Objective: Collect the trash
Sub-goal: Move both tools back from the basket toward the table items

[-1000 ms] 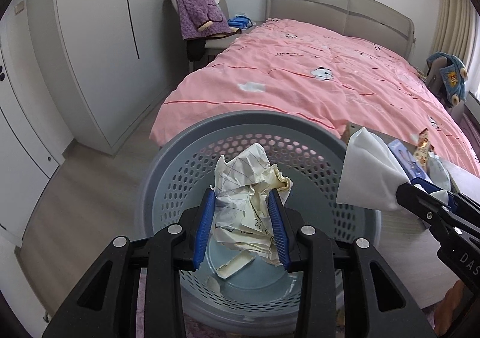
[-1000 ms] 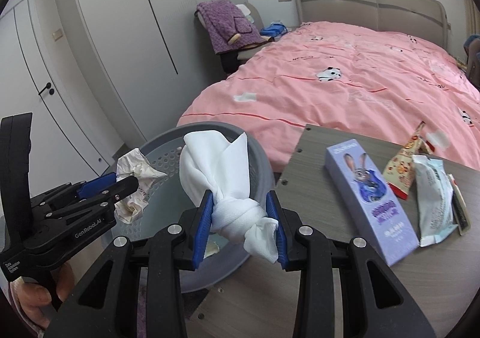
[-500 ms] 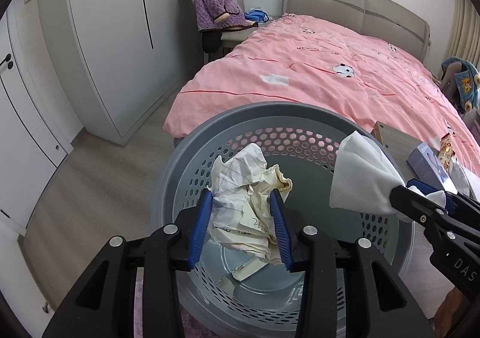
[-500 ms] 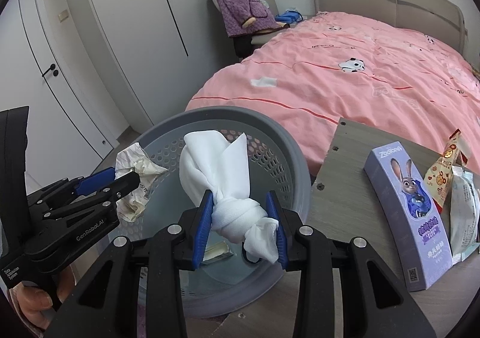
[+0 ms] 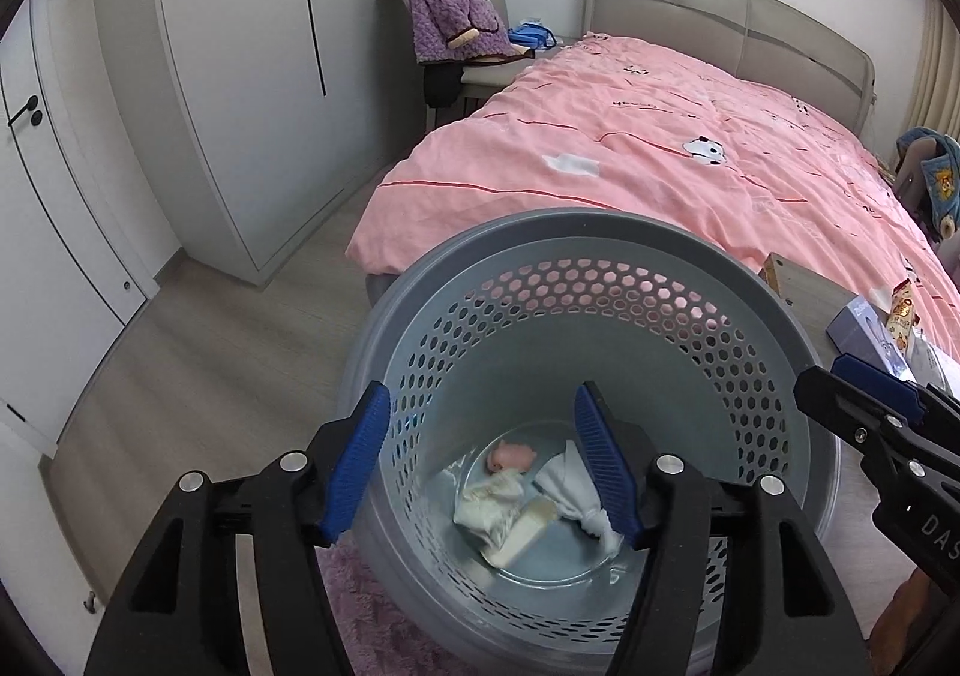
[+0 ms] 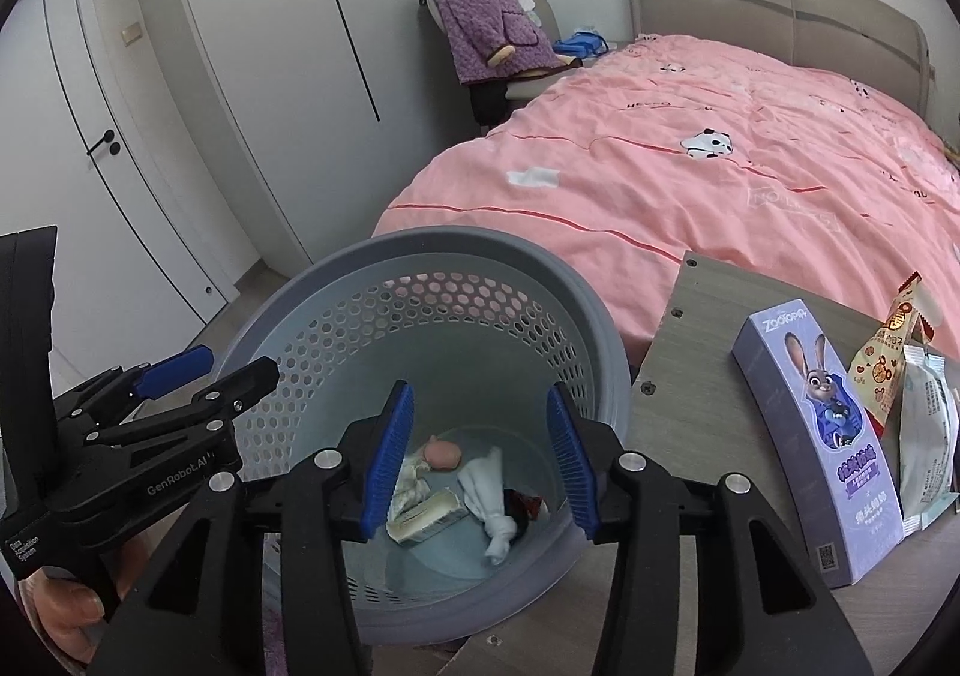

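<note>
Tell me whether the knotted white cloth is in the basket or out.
In: the knotted white cloth lies on the basket floor, beside crumpled paper.

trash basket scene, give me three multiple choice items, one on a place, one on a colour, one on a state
1. Where does the knotted white cloth lie?
A. on the bed
B. at the bottom of the basket
C. on the table

2. What colour is the bedcover?
A. pink
B. green
C. white

3. What is between the fingers of the left hand-held gripper?
A. crumpled paper
B. a snack packet
C. nothing

Answers:
1 B, it rests on the basket floor beside the crumpled paper.
2 A, the cover is pink all over.
3 C, its jaws are opening with only the basket seen beyond them.
</note>
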